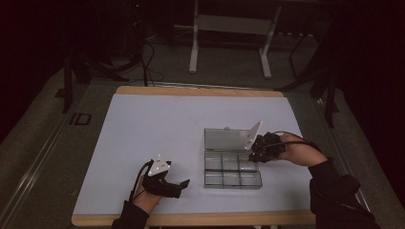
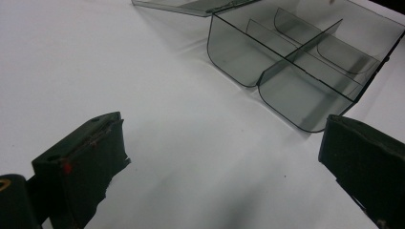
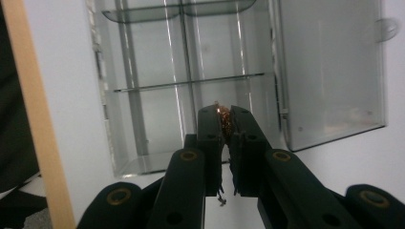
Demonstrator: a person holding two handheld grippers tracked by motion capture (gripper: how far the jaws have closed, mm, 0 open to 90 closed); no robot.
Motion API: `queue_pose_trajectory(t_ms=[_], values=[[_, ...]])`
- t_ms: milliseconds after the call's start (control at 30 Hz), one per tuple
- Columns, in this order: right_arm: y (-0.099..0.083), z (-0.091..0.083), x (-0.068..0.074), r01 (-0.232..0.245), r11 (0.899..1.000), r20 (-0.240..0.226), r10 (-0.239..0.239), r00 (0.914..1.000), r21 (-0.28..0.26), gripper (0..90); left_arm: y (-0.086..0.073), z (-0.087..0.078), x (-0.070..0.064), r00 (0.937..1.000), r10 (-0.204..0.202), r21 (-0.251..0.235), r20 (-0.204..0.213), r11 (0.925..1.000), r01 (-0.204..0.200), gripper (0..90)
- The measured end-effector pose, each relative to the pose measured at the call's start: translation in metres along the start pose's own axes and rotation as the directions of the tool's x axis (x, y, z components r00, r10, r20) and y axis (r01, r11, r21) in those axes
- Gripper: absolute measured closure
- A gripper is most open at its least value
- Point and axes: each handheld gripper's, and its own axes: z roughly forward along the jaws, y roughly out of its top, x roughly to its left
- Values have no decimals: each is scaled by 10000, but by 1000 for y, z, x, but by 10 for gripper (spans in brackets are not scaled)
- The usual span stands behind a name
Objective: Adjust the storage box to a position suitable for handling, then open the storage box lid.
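Note:
A clear plastic compartment box lies right of centre on the white mat, its lid folded back flat behind it. My right gripper hovers over the box's back right compartments. In the right gripper view this gripper is shut on a small coppery-orange piece above the box, beside the lid. My left gripper rests near the front edge, left of the box. Its jaws stand wide apart, and the gripper is empty and pointed at the box's near corner.
The white mat covers a table with a wooden rim, which also runs down the left in the right gripper view. A metal stand's legs rise from the floor beyond the far edge.

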Motion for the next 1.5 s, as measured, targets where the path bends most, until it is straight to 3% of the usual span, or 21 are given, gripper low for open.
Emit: queue_pose_trajectory(t_ms=[367,633,1000,1500], values=[[0,42,-1,-81,9981,-284,98,9995,603,836,-1,0,0,10000,-11,43,7,10000,11,26],[-3,56,-3,-171,9954,-321,202,9993,939,833,-1,0,0,10000,-22,44,7,10000,22,25],[-8,51,-3,-451,9943,-214,473,9987,962,782,-1,0,0,10000,-62,49,19,10000,62,26],[-20,31,6,-1080,9941,-2,1080,9942,-140,705,1,1,-1,10000,-93,76,-10,9999,93,25]])
